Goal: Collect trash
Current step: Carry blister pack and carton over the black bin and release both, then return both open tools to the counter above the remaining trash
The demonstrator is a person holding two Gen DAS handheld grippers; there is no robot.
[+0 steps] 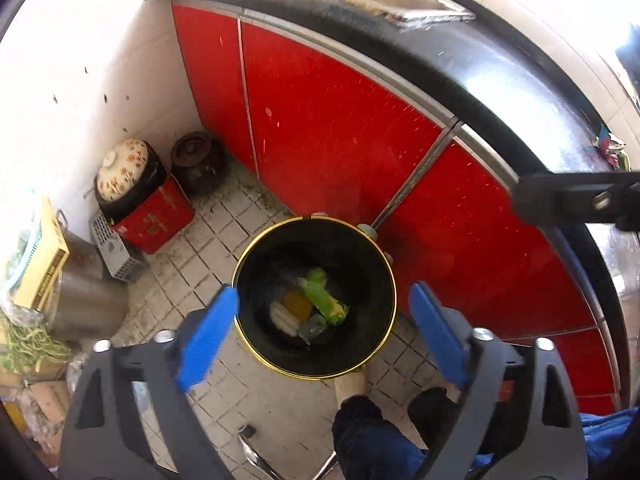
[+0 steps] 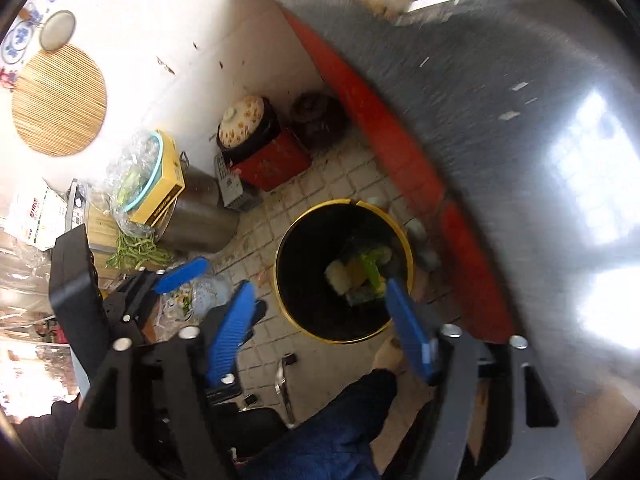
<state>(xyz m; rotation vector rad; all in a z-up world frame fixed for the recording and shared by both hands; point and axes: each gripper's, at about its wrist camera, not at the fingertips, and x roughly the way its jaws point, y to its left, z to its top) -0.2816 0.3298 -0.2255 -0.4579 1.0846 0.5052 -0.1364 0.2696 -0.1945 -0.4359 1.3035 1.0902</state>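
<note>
Above the bin (image 1: 314, 298), the left gripper (image 1: 322, 330) hangs with its blue pads spread wide and nothing between them, and the right gripper (image 2: 320, 320) is likewise released and empty over the same rim. Down in the black, gold-rimmed bin lies the trash (image 1: 316, 306): a green wrapper, an orange piece and a pale one. The bin stands on the tiled floor (image 1: 208, 240) beside red cabinet doors (image 1: 328, 120), a person's leg (image 1: 372, 440) just below it.
</note>
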